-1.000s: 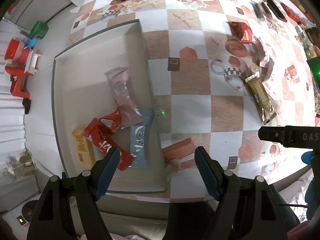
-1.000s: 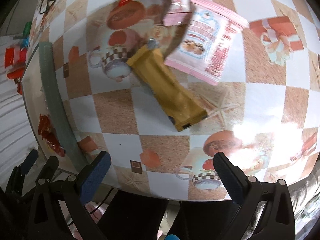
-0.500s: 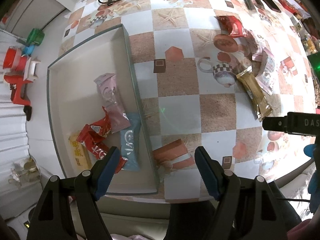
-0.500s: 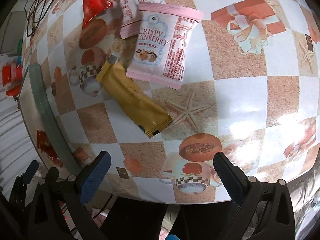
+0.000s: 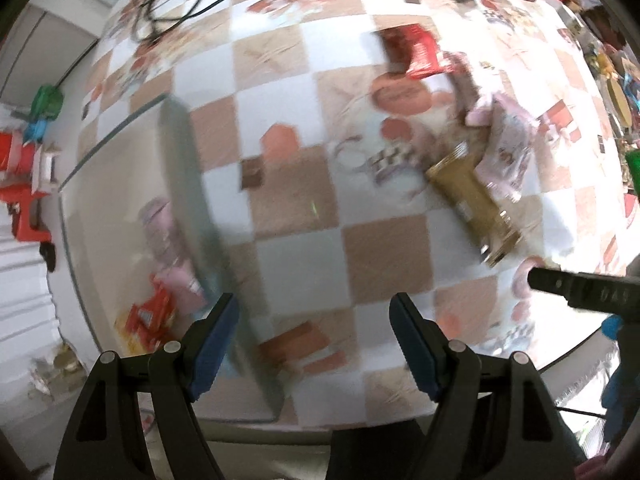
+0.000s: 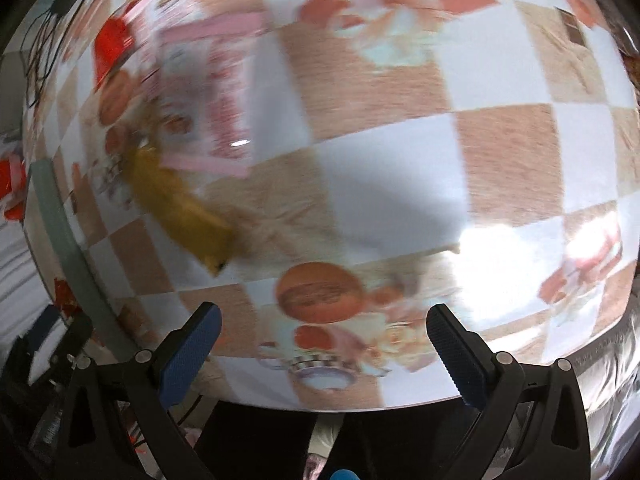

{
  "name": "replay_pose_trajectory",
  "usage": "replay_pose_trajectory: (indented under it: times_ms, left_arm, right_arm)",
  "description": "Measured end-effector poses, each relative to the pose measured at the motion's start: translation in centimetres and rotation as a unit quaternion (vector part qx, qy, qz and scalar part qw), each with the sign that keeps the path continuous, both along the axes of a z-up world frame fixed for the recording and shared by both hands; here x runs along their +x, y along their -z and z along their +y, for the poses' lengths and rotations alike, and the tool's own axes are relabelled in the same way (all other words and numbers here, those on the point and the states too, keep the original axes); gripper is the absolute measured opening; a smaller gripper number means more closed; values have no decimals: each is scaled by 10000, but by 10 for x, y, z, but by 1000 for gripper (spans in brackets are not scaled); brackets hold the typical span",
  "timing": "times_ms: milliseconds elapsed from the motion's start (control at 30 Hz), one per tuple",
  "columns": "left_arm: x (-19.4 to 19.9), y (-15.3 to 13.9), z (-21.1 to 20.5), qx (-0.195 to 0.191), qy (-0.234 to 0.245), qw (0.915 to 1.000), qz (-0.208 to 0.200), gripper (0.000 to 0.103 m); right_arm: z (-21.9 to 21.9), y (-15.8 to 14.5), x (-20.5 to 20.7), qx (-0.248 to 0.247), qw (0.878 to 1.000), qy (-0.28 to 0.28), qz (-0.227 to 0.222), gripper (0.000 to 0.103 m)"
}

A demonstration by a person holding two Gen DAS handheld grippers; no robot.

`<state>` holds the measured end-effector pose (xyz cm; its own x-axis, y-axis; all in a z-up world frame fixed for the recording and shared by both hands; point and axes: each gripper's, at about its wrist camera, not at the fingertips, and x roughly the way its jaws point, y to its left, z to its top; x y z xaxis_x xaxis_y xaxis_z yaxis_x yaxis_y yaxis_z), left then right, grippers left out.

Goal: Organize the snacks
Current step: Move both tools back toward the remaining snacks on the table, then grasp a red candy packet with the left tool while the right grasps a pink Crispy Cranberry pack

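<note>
Left wrist view: the left gripper (image 5: 314,316) points down at the bench (image 5: 296,248), its blue ribbed fingers (image 5: 214,342) spread wide with nothing between them, which suits a hand travelling between picks. A shallow tray (image 5: 182,168) with a grey-green rim sits along the bench's left edge and already collects several crinkly foil packets (image 5: 160,292), red and pink, apparently the sorted snacks. The unsorted ones lie toward the bench's far right: a long gold wrapper (image 5: 472,204), a pink packet (image 5: 506,148) touching it, and a red packet (image 5: 416,54) beyond. The bench wears a glossy checked cloth.

Right wrist view: the right gripper (image 6: 320,344) hangs over bare cloth near the bench's near edge, fingers (image 6: 454,352) equally wide and empty. The gold wrapper (image 6: 176,208) and flat pink packet (image 6: 212,100) lie to its upper left, blurred; the tray rim (image 6: 60,240) runs down the left edge.
</note>
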<state>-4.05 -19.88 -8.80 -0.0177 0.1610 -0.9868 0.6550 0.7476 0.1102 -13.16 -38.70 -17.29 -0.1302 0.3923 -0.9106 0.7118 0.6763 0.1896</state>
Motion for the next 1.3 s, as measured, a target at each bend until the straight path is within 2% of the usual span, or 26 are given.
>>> replay_pose_trajectory:
  times_ms: [300,533,900,1033,1100,1167,1300]
  left_arm:
    - [32,14,-75,-206,159,9997,24,80]
    - [87,38,-118,-432,-486,9974,296,80]
    - [132,71,-162,-347,-572,9969,414,79]
    - [143,71,-170,-401,-623,9968,312,63]
    - [148,70,-171,-460,-569,9970,248,43]
    - [152,69,-174,-473,-517,9973,241,33]
    - [160,60,-159,-472,-557,9971,223,33]
  right_arm:
    - [-17,7,-29,-302,9995,9,123,103]
    - [-12,2,-50,-340,9992,-181,48,103]
    - [-28,-3,-83,-277,9993,-232,-16,103]
    - [-31,-8,-83,-291,9992,-270,-7,103]
    - [-35,-14,-88,-298,9991,-303,-7,103]
    - [-32,-17,-86,-311,9990,-334,-5,103]
    - [-26,-16,-68,-348,9987,-358,-54,103]
